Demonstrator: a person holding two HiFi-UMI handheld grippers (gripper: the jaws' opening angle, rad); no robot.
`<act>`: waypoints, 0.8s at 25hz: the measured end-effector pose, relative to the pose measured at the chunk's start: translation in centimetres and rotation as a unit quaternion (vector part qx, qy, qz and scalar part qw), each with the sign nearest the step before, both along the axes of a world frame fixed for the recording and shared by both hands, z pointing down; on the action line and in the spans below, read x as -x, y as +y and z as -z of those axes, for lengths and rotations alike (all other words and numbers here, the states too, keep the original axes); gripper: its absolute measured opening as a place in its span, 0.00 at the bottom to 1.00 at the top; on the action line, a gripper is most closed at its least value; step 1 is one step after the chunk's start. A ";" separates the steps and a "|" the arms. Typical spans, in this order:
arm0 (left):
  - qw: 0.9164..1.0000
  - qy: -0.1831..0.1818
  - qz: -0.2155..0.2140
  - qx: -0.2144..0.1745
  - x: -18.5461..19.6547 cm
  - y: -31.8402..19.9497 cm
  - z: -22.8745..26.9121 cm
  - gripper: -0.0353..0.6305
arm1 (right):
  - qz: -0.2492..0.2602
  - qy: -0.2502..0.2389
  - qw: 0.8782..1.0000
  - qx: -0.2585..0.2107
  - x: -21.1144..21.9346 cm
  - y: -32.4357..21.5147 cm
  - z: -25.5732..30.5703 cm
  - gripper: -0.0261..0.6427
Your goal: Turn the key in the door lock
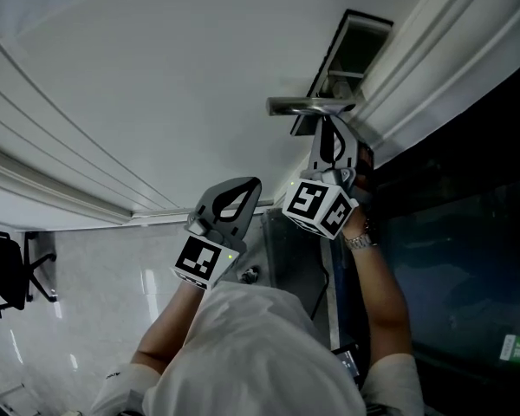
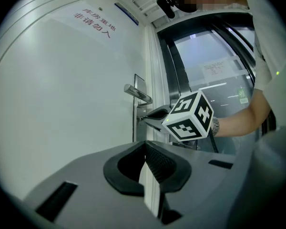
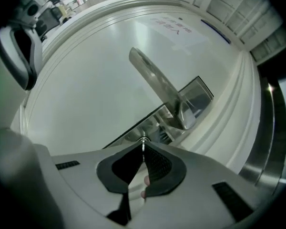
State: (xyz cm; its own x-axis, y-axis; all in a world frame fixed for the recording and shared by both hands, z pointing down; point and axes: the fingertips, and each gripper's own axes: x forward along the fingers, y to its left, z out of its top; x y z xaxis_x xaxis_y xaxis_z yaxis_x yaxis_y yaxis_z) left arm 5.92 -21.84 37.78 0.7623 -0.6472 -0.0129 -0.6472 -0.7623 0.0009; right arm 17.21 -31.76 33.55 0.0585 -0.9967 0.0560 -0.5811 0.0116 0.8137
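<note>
The white door (image 1: pixel 156 85) carries a metal lever handle (image 1: pixel 308 106) on a long lock plate (image 1: pixel 351 55). Just below the handle my right gripper (image 1: pixel 327 128) points level at the plate. In the right gripper view its jaws are shut on the thin metal key (image 3: pixel 143 141), which sticks out of the lock under the handle (image 3: pixel 155 80). My left gripper (image 1: pixel 251 183) hangs back from the door, shut with nothing in it. From the left gripper view (image 2: pixel 144 144) I see the handle (image 2: pixel 137 94) and the right gripper's marker cube (image 2: pixel 190 117).
The white door frame (image 1: pixel 433 76) and a dark glass panel (image 1: pixel 468 232) run along the right. A sign with red characters (image 2: pixel 93 22) is on the door's upper part. A black office chair (image 1: pixel 9 271) stands on the glossy floor at the far left.
</note>
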 end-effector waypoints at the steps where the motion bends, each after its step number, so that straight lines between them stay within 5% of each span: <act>1: 1.000 0.001 0.000 0.000 -0.1 0.0 0.0 0.07 | -0.001 -0.022 1.000 0.000 0.0 0.0 0.1 0.06; 5: 1.000 0.000 0.001 -0.002 -0.3 -0.1 0.3 0.07 | 0.002 -0.142 0.990 0.006 -0.2 -0.2 0.4 0.06; 9: 1.000 -0.003 0.000 -0.002 -0.6 0.0 0.2 0.07 | 0.010 -0.310 0.951 0.021 -0.7 -0.2 0.6 0.06; 11: 1.000 -0.004 0.001 -0.001 -0.6 0.1 0.2 0.07 | 0.013 -0.404 0.914 0.029 -1.0 -0.3 0.6 0.06; 14: 1.000 -0.005 0.003 0.001 -0.6 0.1 0.1 0.07 | 0.020 -0.535 0.844 0.035 -1.4 -0.3 0.6 0.06; 20: 1.000 -0.007 0.007 0.004 -0.5 0.2 -0.3 0.07 | 0.027 -0.696 0.717 0.029 -1.9 -0.2 0.2 0.06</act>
